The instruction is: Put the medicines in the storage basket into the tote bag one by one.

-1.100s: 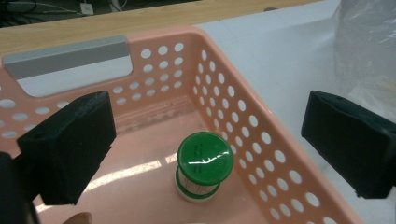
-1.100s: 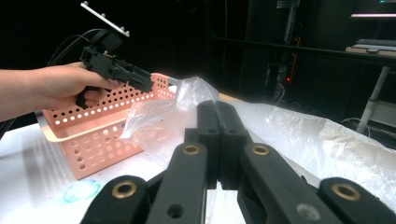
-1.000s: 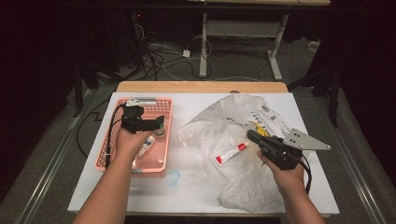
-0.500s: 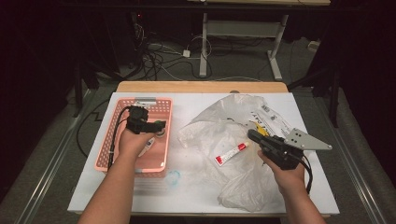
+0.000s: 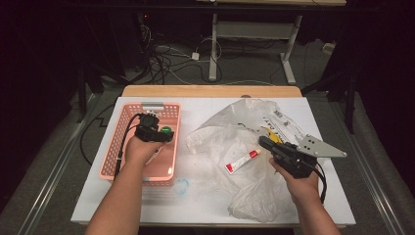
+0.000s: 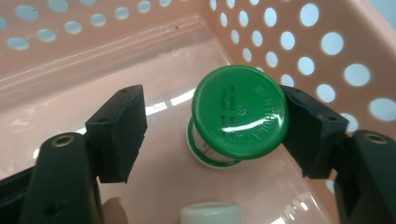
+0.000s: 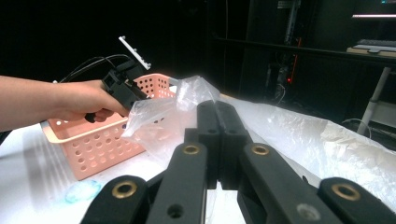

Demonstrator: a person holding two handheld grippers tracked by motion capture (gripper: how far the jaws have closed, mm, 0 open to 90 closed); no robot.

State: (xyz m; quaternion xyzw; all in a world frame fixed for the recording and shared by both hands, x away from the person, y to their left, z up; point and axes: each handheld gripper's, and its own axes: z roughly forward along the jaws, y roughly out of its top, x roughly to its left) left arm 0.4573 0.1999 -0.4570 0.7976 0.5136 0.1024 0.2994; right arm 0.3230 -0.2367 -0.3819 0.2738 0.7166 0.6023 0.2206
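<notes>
High view: the left gripper (image 5: 155, 133) is down inside the pink basket (image 5: 123, 161), and the green-capped jar (image 5: 166, 130) sits in the basket's far right corner, right at the gripper's tip. The right gripper (image 5: 268, 143) hangs well off to the basket's right, over the crumpled clear plastic bag (image 5: 230, 137), near a red-and-white tube (image 5: 241, 161) lying on that bag.

Left gripper view: the jaws have just been closing and now bracket the jar's green cap (image 6: 240, 111). 1 pad looks to be touching the cap's rim, the other still stands clear, so no grip yet. The jar stands upright close to the basket's perforated wall (image 6: 299, 56). I'd guess it's small, light and rigid (that glossy cap looks slippery), so squeezing across the cap's rim, or lower on the body, seems safest. A white cap (image 6: 211, 215) sits just nearer the camera.

Right gripper view: the jaws are pressed together with nothing between them, the basket and the other hand (image 7: 81, 100) farther off.
</notes>
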